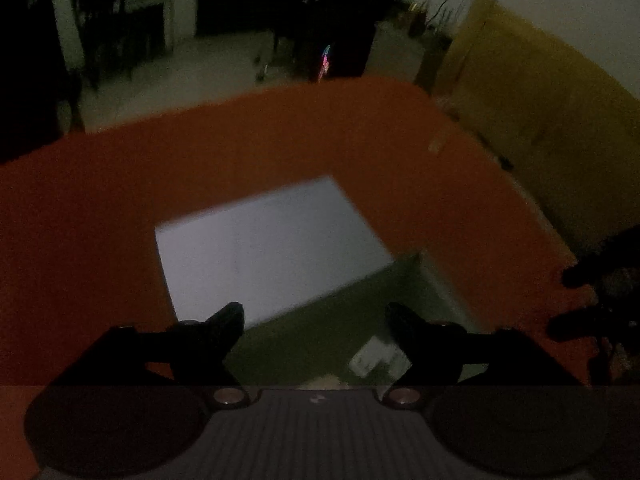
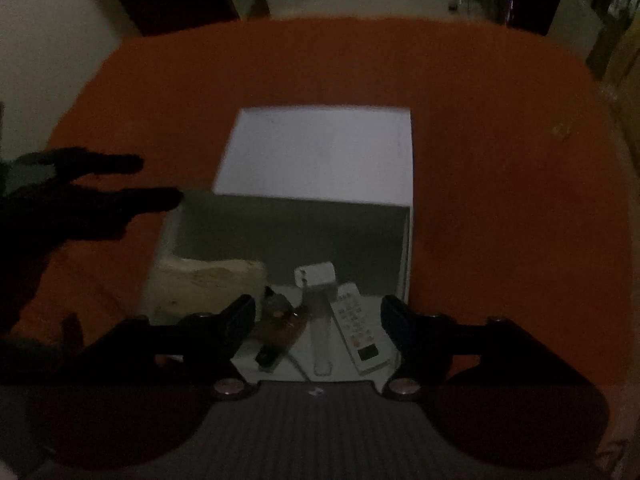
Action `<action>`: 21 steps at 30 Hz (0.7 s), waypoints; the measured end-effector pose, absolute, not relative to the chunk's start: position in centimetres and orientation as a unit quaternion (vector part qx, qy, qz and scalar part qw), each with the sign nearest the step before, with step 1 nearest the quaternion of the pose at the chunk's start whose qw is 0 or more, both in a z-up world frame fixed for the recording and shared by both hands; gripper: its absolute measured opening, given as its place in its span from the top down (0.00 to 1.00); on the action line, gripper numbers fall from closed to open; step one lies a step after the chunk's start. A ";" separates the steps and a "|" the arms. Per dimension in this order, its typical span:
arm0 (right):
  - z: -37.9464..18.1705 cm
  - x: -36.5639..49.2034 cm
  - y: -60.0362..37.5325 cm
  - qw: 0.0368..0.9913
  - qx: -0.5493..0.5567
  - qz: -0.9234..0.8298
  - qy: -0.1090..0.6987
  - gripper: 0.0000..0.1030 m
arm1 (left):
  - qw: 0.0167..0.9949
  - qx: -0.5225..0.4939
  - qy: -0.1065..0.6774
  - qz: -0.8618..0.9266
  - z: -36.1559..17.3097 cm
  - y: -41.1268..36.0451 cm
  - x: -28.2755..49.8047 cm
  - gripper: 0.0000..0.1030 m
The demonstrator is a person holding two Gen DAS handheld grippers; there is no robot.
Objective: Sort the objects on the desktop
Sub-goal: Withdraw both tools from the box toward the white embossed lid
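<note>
On inspection, both tongs stood above an orange table [image 2: 500, 120] bearing an open white box [image 2: 406, 240], its lid [image 2: 324, 152] folded back toward twelve o'clock. The right gripper [image 2: 318, 314] had its jaws spread with nothing between the pads; directly below it, inside the box, lay a white remote control [image 2: 360, 330], a white stick-shaped item [image 2: 320, 320], a brown-and-black object [image 2: 280, 332] and a pale yellow block [image 2: 208, 284] at nine o'clock of the others. The left gripper [image 1: 316, 320] was likewise parted and empty, with the box interior beneath it and one small white item [image 1: 374, 356] dimly visible at its five o'clock. No loose article could be seen on the cloth outside the box, though the light was poor. Judged state: the sorting items were already deposited and both tools were clear of the box. The next move would probably call for closing the lid, hinged at the far side, or withdrawal.
</note>
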State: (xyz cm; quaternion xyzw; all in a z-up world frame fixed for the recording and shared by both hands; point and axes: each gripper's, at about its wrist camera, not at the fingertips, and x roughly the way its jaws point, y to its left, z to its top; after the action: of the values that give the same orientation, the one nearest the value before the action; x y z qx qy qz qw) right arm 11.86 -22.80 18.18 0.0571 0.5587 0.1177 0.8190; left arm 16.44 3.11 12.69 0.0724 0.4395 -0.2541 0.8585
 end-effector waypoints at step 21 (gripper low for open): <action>11.8 4.9 -13.3 0.941 0.022 0.059 0.332 0.15 | 0.930 -0.107 0.339 -0.095 10.2 6.9 9.0 0.00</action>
State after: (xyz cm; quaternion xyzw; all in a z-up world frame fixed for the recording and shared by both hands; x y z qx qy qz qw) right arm 4.95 -13.34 11.84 0.0219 0.3319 0.0591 0.9412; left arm 9.05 6.93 10.19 -0.1066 0.3388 -0.0946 0.9300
